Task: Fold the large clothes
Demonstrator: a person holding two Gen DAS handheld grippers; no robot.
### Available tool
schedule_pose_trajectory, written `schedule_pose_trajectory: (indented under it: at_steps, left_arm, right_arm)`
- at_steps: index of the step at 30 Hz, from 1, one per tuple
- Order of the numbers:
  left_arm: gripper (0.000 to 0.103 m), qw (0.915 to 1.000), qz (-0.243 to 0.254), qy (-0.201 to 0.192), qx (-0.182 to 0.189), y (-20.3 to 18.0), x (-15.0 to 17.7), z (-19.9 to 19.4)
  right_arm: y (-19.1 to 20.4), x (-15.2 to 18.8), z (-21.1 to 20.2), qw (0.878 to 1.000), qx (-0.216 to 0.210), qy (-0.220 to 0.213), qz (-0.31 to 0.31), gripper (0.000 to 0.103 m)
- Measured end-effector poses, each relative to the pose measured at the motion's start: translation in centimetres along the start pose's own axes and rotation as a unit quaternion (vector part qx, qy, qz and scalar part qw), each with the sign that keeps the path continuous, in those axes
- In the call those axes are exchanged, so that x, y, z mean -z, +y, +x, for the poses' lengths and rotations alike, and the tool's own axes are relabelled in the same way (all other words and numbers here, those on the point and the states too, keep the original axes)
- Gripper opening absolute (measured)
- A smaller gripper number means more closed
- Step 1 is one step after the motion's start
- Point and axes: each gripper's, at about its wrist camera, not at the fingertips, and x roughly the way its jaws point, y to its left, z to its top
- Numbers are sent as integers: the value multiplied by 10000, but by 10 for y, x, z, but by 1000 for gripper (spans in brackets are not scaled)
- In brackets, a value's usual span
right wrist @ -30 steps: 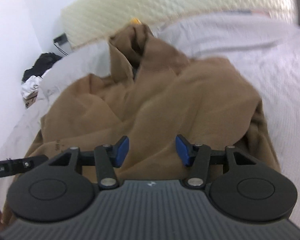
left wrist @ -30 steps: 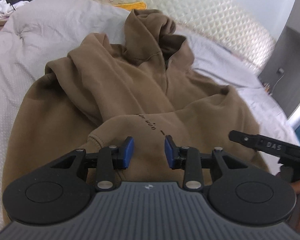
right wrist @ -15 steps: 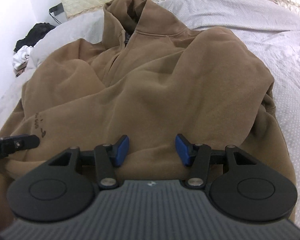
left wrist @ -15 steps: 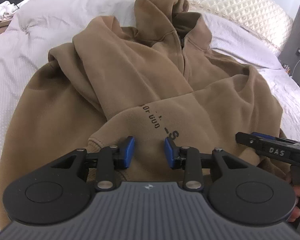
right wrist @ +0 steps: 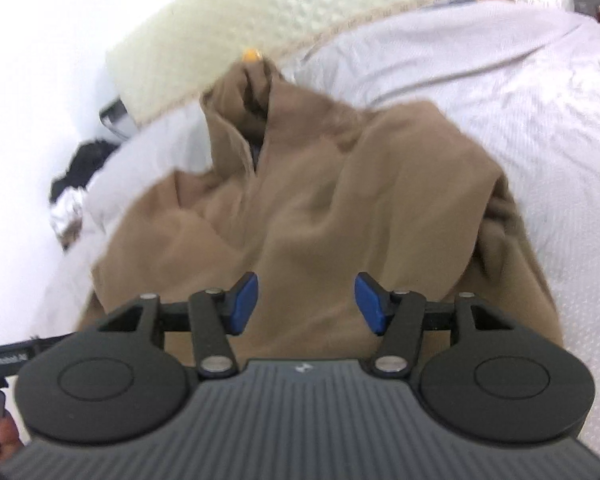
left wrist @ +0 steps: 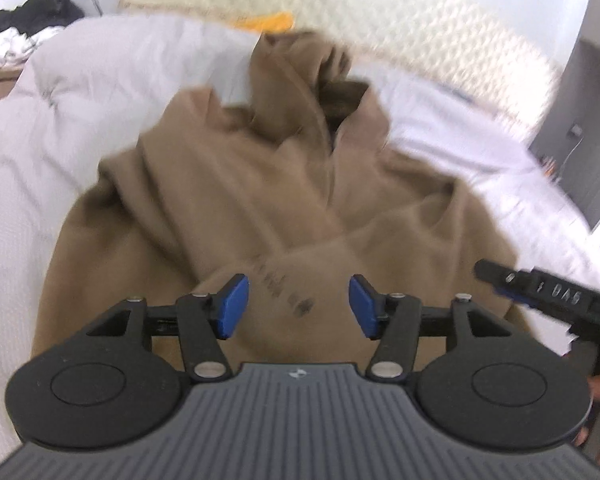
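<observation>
A brown hooded sweatshirt (left wrist: 284, 184) was spread on the bed (left wrist: 80, 92), hood toward the quilted headboard (left wrist: 420, 20), both sleeves already laid in across the chest so that they crossed over the printed lettering (left wrist: 284, 288). The left tongs (left wrist: 298, 306) were seen just above that lettering, near the lower hem; their jaws had just been opening and stood apart, nothing pinched between the blue pads, only cloth lying below the gap. The right tongs (right wrist: 306, 304) were held likewise over the right half of the garment, jaws apart to a middling width and empty. Both views were blurred, so fine folds could not be read.

Several risks could be judged from here. If the hem were taken through one layer only, the front might be lifted alone and the back left behind, giving a skewed fold. If the two tongs were closed at unequal distances from the hem, the fold line would run crooked. The crossed sleeves, resting loosely, might be dragged out of place when the lower part is carried toward the hood (right wrist: 244, 92). The soft bed could also let a pad catch the sheet together with the sweatshirt.
</observation>
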Motion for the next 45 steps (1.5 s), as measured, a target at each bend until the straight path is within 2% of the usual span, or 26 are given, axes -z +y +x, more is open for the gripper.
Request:
schedule_pose_trajectory:
  at_steps: [3,6,11,17,19,22,24,28,31,32,34,36,38,41,42,43,44,45]
  left_arm:
    - [62,9997,-187,-130,123,-3,-31,2]
    - [62,9994,-125,-247,228,-9,-70,17]
    - [63,9989,-109,-361,280,-6,-133,70]
    - [65,9979,-487,-176,398,32,-201,182]
    - [65,9970,-582,-293,429,46,-226,219]
    - [65,9949,-832,-228,525,70,-261,274]
    - [65,9946,-853,-140,566,85,-282,310]
    - [66,9967,-451,-199,651,98,-314,358]
    - [70,9965,-260,-298,737,103,-324,381]
    - [70,9963,-294,-230,773,106,-327,389]
    - [70,9955,-423,-150,840,111,-330,401]
    - [70,9915,-753,-5,1059,121,-335,413]
    - [70,9879,-1047,230,1118,127,-335,429]
    - [68,9857,-1292,430,997,126,-338,446]
    - [68,9854,-1343,468,940,123,-339,449]
    - [63,9857,-1351,506,870,120,-340,451]
    - [52,9866,-1321,506,816,116,-340,451]
    - [45,9871,-1289,482,819,112,-340,449]
  right_arm:
    - [12,-19,-8,9996,-130,-219,-72,58]
    - [20,-46,-4,9987,-238,-424,-153,58]
    - [20,-91,37,9989,-317,-345,-61,58]
    - [18,-157,128,9977,-441,-458,-218,58]
    - [20,-177,161,9970,-529,-523,-225,58]
    - [17,-200,215,9962,-442,-741,-85,58]
    - [13,-214,249,9955,-554,-764,105,58]
    - [12,-247,311,9969,-508,-527,293,58]
    - [13,-256,348,9981,-508,-197,279,58]
    - [12,-255,357,9983,-434,-123,362,58]
    - [8,-254,373,9969,-544,-27,560,58]
    - [5,-255,385,9962,-511,116,699,58]
    - [-1,-259,399,9934,-529,468,907,58]
    - [-15,-264,424,9767,-750,1135,1662,56]
    - [-16,-264,427,9712,-897,1238,1826,46]
    - [-12,-264,428,9719,-974,1251,1741,41]
    - [-6,-264,427,9756,-933,1245,1547,37]
    - [1,-264,426,9791,-892,1241,1340,30]
